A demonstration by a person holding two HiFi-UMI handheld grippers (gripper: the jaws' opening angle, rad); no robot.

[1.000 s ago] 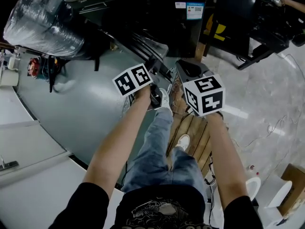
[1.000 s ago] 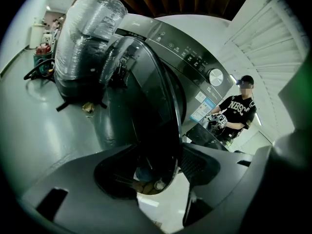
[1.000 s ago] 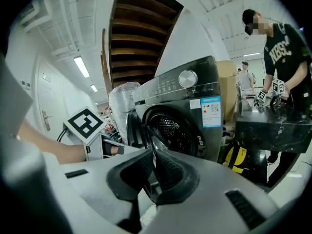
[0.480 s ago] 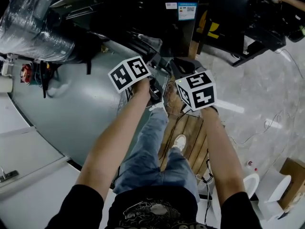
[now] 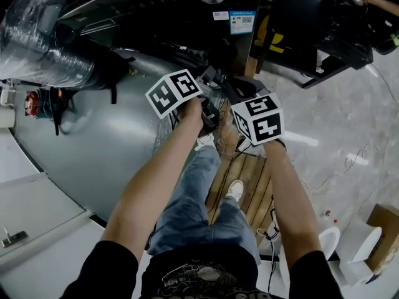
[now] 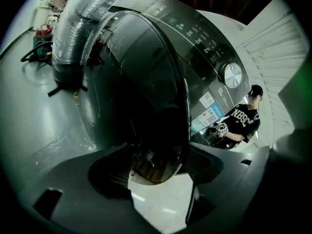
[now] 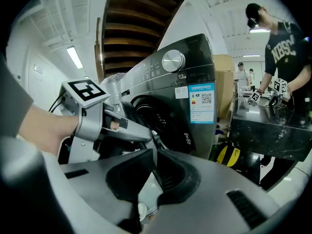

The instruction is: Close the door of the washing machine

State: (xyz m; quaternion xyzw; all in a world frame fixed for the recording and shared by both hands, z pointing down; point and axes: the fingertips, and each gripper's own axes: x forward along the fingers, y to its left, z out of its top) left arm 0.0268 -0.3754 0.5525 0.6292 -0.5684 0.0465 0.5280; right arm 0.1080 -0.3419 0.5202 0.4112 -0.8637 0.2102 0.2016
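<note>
Dark glass door (image 6: 146, 82) hangs open, edge upright.

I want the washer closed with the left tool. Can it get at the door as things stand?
Probably yes: the left tool has just been opening its jaws, and the open door shows its lower edge between them, untouched, with nothing else in the way.

On the washing machine (image 6: 204, 48), the door's (image 6: 146, 96) lower sides are hidden behind my left gripper's (image 6: 157, 179) jaws. Behind its glass all is too dark to tell, and the label (image 6: 209, 112) print is too small.
</note>
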